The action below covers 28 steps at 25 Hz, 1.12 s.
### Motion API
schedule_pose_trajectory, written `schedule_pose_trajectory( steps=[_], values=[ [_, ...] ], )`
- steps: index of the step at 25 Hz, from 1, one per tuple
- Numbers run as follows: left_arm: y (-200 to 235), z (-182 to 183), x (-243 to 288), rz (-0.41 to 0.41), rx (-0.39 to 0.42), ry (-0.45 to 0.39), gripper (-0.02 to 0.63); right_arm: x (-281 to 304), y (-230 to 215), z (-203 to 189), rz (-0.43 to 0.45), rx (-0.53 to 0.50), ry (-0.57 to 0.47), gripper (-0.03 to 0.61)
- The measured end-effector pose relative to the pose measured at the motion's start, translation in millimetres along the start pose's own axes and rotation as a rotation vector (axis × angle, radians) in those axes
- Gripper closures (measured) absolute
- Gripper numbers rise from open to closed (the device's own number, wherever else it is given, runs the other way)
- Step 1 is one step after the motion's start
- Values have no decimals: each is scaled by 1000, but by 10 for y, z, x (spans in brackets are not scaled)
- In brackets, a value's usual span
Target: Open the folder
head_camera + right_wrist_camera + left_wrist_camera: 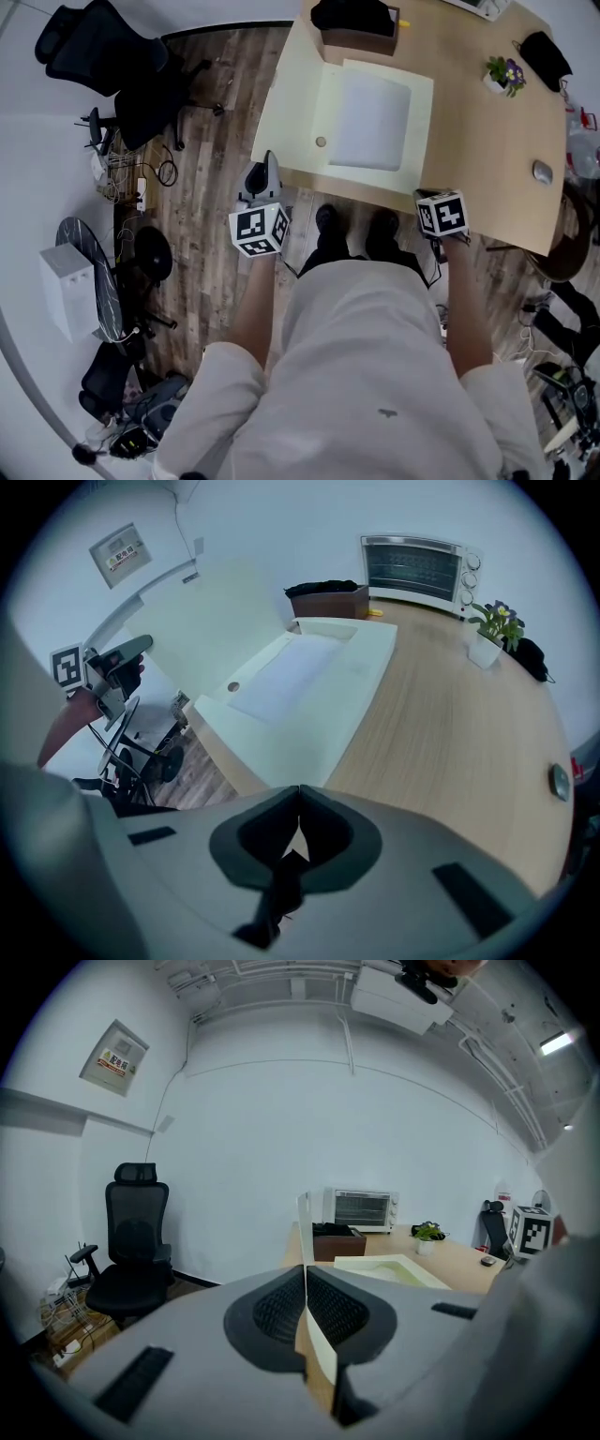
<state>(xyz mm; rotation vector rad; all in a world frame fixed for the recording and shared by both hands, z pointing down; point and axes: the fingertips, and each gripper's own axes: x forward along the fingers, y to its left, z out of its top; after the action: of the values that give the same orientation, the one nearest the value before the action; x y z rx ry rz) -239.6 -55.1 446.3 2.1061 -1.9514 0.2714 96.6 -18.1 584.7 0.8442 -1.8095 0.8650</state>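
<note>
The cream folder (424, 122) lies open on the wooden table (487, 178), white paper (370, 117) showing in its tray. Its cover (295, 103) is swung out to the left, past the table's left edge; in the right gripper view the cover (211, 611) stands as a tilted pale panel. My left gripper (269, 161) is shut on the cover's near edge, and this thin sheet (304, 1222) runs edge-on between its pads. The left gripper (120, 658) also shows beside the cover. My right gripper (298, 794) is shut and holds nothing, pointing down over the folder's near edge (281, 752).
A toaster oven (417, 562), a brown box (328, 600), a potted plant (492, 630), a black pouch (546, 56) and a mouse (543, 171) sit on the table. An office chair (131, 1251) and cable clutter (127, 178) stand on the floor to the left.
</note>
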Motion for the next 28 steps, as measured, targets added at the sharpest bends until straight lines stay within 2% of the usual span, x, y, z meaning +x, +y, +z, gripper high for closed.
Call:
schedule_pose_trajectory(
  steps=[7, 14, 28],
  values=[
    [371, -187, 112, 6, 22, 54, 604, -4, -22, -3, -96, 72, -18, 574],
    [592, -392, 226, 0, 50, 119, 603, 3, -4, 14, -192, 113, -97, 575],
    [942, -824, 360, 18, 66, 261, 592, -21, -30, 3, -303, 130, -67, 577]
  ],
)
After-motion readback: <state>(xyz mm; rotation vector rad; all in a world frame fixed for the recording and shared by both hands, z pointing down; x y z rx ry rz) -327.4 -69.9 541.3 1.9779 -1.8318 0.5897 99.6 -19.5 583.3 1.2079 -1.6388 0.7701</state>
